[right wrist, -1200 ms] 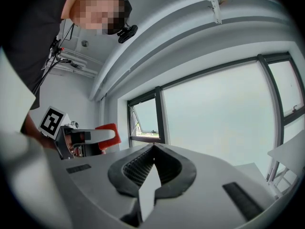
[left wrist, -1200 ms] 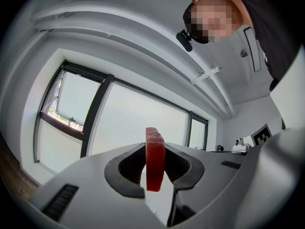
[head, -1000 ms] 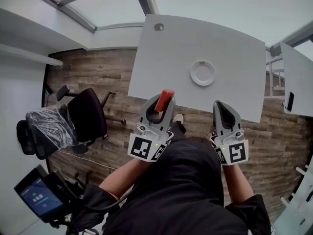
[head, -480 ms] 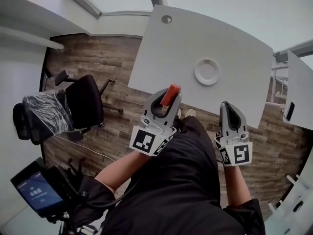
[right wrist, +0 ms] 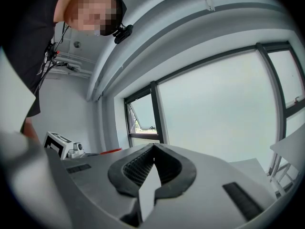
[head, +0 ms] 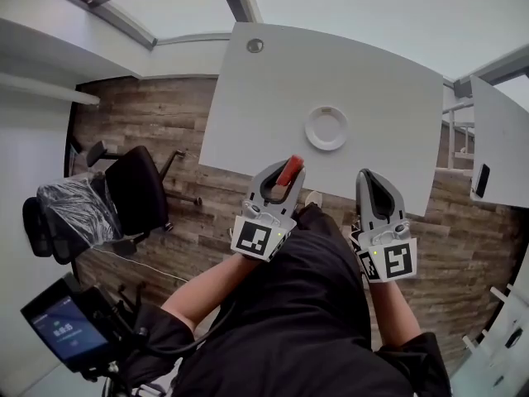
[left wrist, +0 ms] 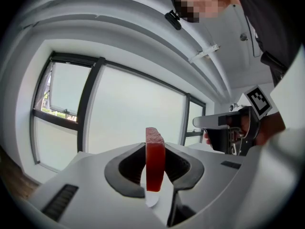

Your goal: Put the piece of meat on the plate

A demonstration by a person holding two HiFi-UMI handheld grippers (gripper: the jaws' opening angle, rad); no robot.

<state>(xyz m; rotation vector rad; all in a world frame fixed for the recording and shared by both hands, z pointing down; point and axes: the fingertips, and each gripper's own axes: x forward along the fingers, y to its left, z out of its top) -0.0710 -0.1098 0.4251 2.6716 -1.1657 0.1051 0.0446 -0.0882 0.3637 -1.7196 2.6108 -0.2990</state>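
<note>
The piece of meat [head: 288, 172], a red slab standing on edge, sits clamped between the fingers of your left gripper [head: 285, 177], held in the air at the near edge of the white worktop [head: 372, 73]. In the left gripper view the meat [left wrist: 155, 159] rises upright above the dark finger pads, which press on it from both sides.

The white plate [head: 326, 128] lies empty on the worktop, beyond the meat and a little to its right in the head view, apart from it.

Your right gripper [head: 371, 177] is held level beside the left one, also at the worktop's near edge. Its fingers are closed together tip to tip in the right gripper view, with nothing between them. The left gripper view catches the right gripper [left wrist: 233, 128] off to its right.

Below both grippers are your dark clothing and a wood-plank floor [head: 157, 122]. A black office chair [head: 136, 193] stands on that floor to the left of the worktop, and a device with a lit blue screen [head: 62, 329] shows at the lower left corner. A second white desk [head: 500, 131] is at the right edge, and large windows fill the background of both gripper views.
</note>
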